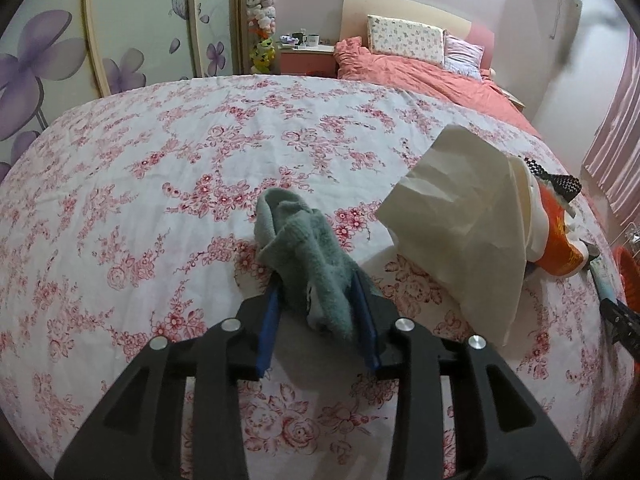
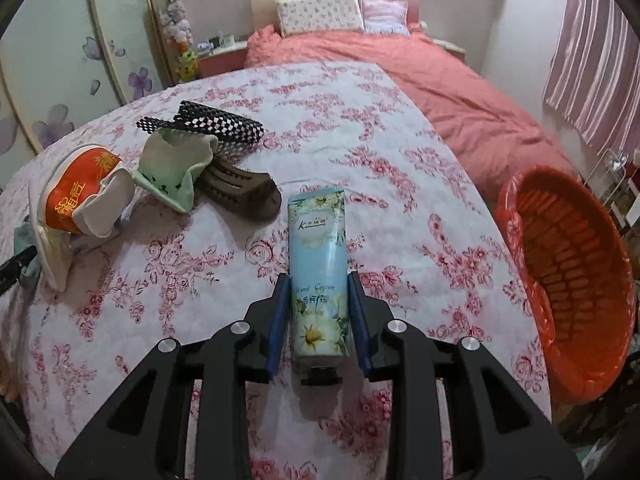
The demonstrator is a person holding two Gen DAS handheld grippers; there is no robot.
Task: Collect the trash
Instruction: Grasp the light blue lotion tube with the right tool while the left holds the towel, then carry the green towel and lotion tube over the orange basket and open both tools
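Rose-print bedspread (image 1: 160, 200), floral wardrobe doors (image 1: 48, 64), left gripper (image 1: 318, 280) loosely around teal sock (image 1: 304, 256), right gripper (image 2: 318, 280) clamped on hand cream tube (image 2: 318, 240), orange basket (image 2: 580, 264) beside the bed

Floral wardrobe doors (image 1: 120, 40), a coral-quilted bed (image 2: 420, 72), pink striped curtains (image 2: 592, 60).

The bed (image 2: 400, 208) wears a white sheet printed with pink roses, and beyond it a coral duvet (image 2: 460, 92) runs up to two pillows (image 2: 320, 12). On the sheet, a grey-green sock (image 1: 304, 248) lies bunched up. Beside it a crumpled cream paper (image 1: 460, 216) rests on one edge. Over on the other view: an orange-and-white paper cup (image 2: 80, 196) tipped over, a pale green sock (image 2: 176, 168), a brown slipper (image 2: 244, 188), a black-and-white checked item (image 2: 216, 124) behind them, and a blue hand cream tube (image 2: 318, 248) lying lengthwise.
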